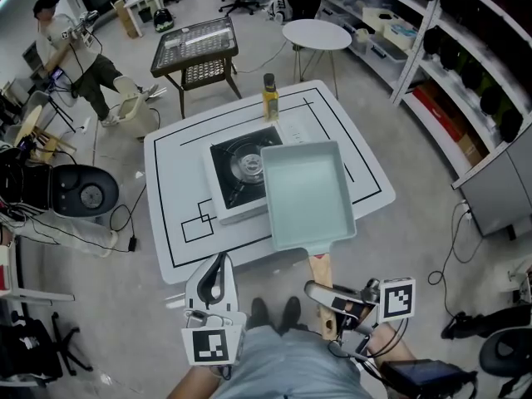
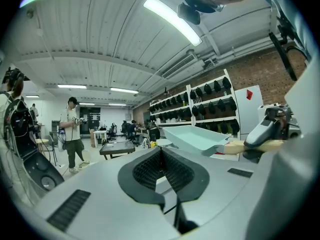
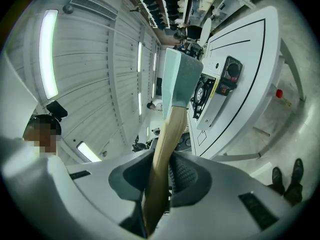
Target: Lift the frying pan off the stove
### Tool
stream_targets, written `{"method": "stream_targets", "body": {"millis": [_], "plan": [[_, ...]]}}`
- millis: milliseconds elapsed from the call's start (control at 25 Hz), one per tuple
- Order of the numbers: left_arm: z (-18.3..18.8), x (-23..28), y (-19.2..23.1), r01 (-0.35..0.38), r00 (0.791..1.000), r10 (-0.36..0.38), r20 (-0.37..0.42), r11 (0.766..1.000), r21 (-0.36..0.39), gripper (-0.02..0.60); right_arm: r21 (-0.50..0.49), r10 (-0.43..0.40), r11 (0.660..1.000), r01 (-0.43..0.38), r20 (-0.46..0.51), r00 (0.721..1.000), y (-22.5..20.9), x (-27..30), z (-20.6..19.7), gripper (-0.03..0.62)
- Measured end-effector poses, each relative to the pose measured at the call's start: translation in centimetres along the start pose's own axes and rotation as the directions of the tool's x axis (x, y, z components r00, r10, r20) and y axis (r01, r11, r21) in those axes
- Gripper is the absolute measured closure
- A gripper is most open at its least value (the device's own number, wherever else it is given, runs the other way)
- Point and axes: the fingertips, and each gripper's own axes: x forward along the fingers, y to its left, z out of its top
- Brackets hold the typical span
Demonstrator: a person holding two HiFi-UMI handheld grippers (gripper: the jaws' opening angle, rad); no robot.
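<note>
I am clamping my right claw [image 1: 322, 296] on the wooden handle [image 1: 319, 266], well back from the stove [image 1: 235, 166], so the frying pan [image 1: 307, 194] is hanging straight ahead of it over the burner side, my left claw [image 1: 218, 274] idling shut, empty.

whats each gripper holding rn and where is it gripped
The right gripper is clamped on the frying pan, gripping it by its wooden handle. The left gripper is shut and holds nothing.

Your right gripper [image 1: 322, 296], rolled onto its side at near right, clamps the pan handle [image 1: 320, 268]; your left gripper [image 1: 218, 266] (jaws together, empty) hangs near left.
</note>
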Motion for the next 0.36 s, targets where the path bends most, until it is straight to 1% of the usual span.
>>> {"method": "stream_targets", "body": {"millis": [120, 360], "plan": [[-0.38, -0.31, 0.01, -0.005, 1.000, 0.005, -0.004, 1.000, -0.015, 0.565, -0.008, 0.001, 1.000, -0.001, -0.004, 1.000, 0.21, 0.02, -0.07, 0.494], [-0.02, -0.59, 0.15, -0.014, 1.000, 0.014, -0.009, 1.000, -0.002, 0.565, -0.007, 0.000, 1.000, -0.001, -0.010, 1.000, 0.44, 0.06, -0.46, 0.493]]}}
